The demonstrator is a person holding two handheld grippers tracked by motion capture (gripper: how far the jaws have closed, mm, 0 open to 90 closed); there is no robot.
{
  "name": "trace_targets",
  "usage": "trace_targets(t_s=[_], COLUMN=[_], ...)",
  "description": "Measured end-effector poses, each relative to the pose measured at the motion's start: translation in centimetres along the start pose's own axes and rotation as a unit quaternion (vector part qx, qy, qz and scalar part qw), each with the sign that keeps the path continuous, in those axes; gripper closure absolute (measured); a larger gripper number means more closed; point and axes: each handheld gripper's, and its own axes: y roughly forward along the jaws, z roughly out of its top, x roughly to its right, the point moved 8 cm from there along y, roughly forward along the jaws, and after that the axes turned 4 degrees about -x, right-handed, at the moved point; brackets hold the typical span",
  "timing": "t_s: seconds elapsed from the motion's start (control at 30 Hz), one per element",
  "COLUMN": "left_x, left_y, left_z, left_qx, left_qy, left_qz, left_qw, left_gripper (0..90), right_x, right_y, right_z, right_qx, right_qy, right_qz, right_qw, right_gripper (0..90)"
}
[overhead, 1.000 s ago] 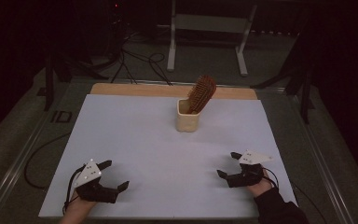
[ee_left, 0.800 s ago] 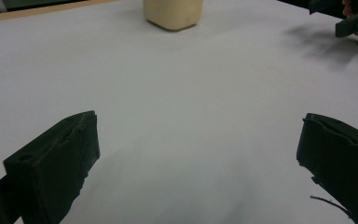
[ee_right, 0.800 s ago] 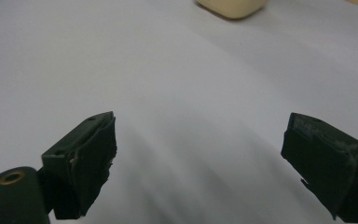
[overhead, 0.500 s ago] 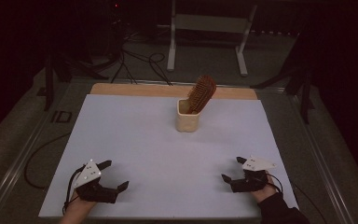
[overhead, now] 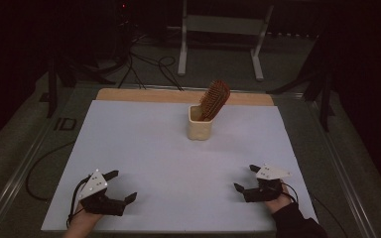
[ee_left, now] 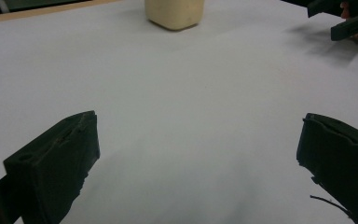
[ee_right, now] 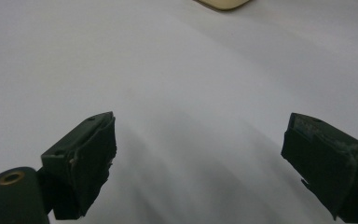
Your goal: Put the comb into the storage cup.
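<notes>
Hairbrush (overhead: 215,99) upright in cream cup (overhead: 200,128), far worktop (overhead: 144,144). Left gripper (overhead: 120,187), right gripper (overhead: 244,178): fingers wide apart, empty. Likely pre-reach; next, approach cup.

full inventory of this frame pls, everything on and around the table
cup: 1, cream, far centre of the sheet, upright
hairbrush: 1, brown, standing in the cup, leaning right
sheet: 1, white, covers most of the table
table: 1, wood strip showing at the far edge
stand: 1, light grey, on the floor behind the table
cables: several, black, on the floor at far left
left gripper: 1, black with grey plate, near left corner, jaws wide open, empty
right gripper: 1, black with grey plate, near right corner, jaws wide open, empty
sleeve: 1, dark, bottom right
</notes>
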Motion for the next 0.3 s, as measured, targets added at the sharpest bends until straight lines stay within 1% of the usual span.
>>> trace_targets(t_s=[0.13,0.2,0.27,0.3], left_x=[0.00,0.00,-0.01,-0.03], left_y=[0.03,-0.01,-0.06,-0.07], left_z=[-0.05,-0.02,0.02,-0.01], left_qx=[-0.001,-0.001,0.000,0.000], left_qy=[-0.001,0.002,0.001,0.000], left_qz=[0.000,0.001,0.001,0.001], left_qw=[1.0000,1.0000,1.0000,1.0000], left_gripper=[0.0,0.0,0.0,0.0], right_x=[0.09,0.03,0.03,0.03], right_y=[0.01,0.00,-0.01,0.00], right_z=[-0.01,-0.01,0.00,0.03], right_qx=[0.001,0.001,0.000,0.001], right_qy=[-0.001,0.000,-0.002,0.002], right_qz=[-0.001,0.003,0.000,0.002], right_qw=[1.0000,1.0000,1.0000,1.0000], right_gripper=[9.5,9.5,9.5,9.5])
